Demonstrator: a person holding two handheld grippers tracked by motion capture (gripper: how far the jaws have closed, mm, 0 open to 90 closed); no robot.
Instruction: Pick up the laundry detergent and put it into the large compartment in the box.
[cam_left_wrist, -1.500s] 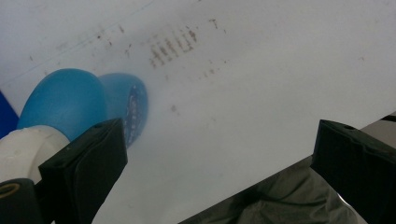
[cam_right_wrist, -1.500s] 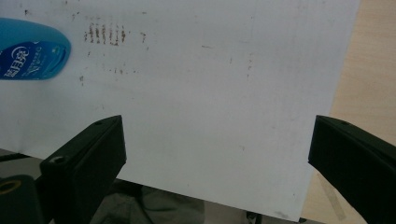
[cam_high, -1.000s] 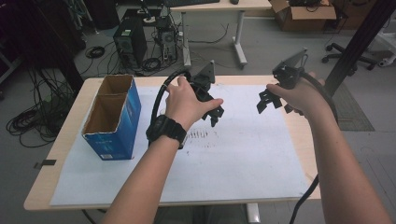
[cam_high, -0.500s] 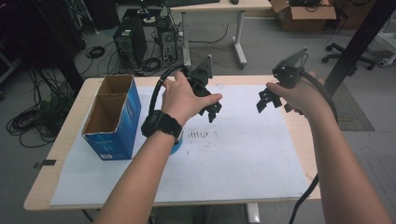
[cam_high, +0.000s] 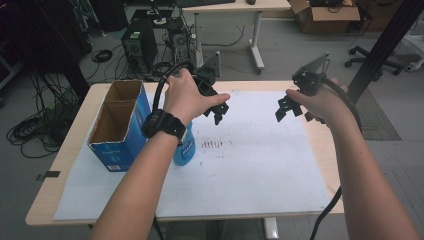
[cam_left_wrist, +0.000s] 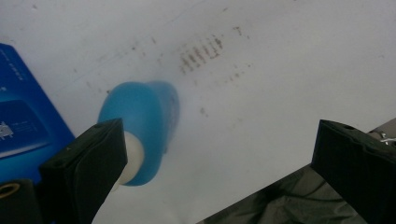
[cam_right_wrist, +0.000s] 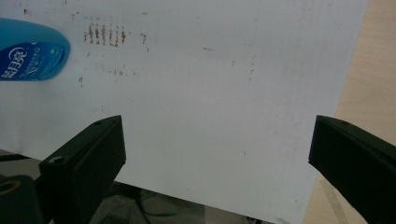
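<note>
Wooden table (cam_high: 70, 150), white paper sheet (cam_high: 250, 170) covering it, blue open box (cam_high: 117, 125), blue bottle (cam_high: 184, 147)

In the high view the person's left forearm (cam_high: 150, 165) hides most of the blue bottle (cam_high: 186, 149); the bottle's top cannot be made out there; in the left hand-held gripper view the bottle (cam_left_wrist: 140, 121) is blurred and partly behind one jaw, and the blue box (cam_left_wrist: 23, 126) is cut off by the left edge; in the right hand-held gripper view the left edge crops the bottle (cam_right_wrist: 32, 49), its label print too small to read.
</note>
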